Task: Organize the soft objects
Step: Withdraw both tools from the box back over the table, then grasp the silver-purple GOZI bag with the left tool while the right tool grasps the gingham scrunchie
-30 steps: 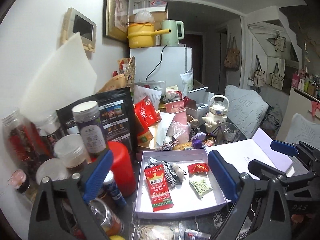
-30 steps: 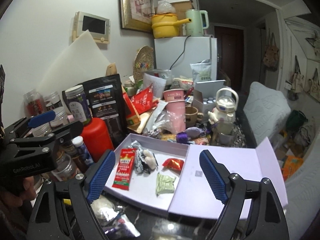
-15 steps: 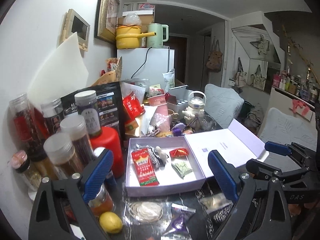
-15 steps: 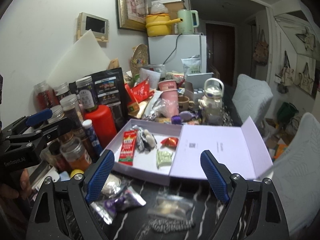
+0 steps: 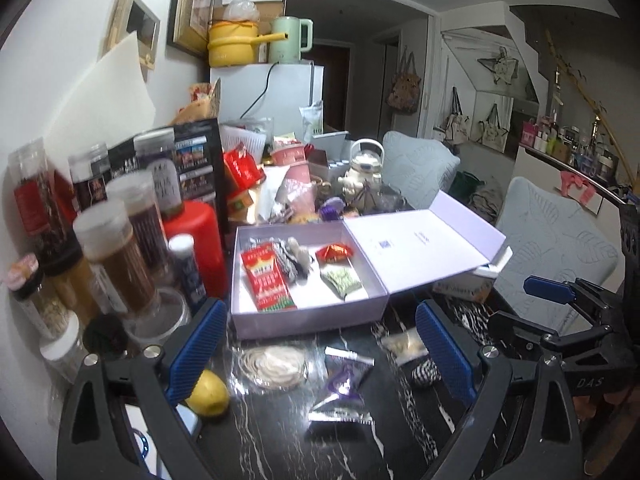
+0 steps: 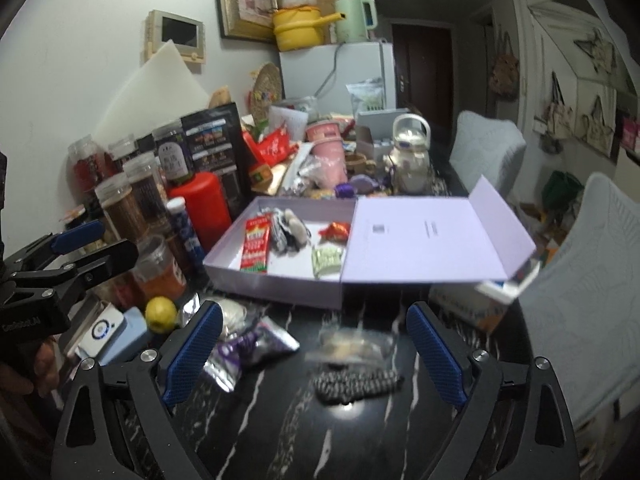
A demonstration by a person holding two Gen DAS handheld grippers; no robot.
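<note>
The open lilac box (image 6: 276, 284) sits mid-table with four soft things inside. Four more lie loose on the dark table (image 6: 280, 432) in front of it: a striped roll (image 6: 356, 386), a clear packet (image 6: 352, 344), a purple pouch (image 6: 244, 350) and a white coil (image 5: 272, 362). The right gripper (image 6: 314, 354) is opening, nothing between its jaws; the left gripper (image 5: 320, 354) stands spread, empty. I'd take one piece at a time, pinching lightly.

Both grippers have black frames with silver screws and ribbed blue pads: the left gripper (image 5: 320, 352) and the right gripper (image 6: 314, 354), white lettering on their sides.
</note>
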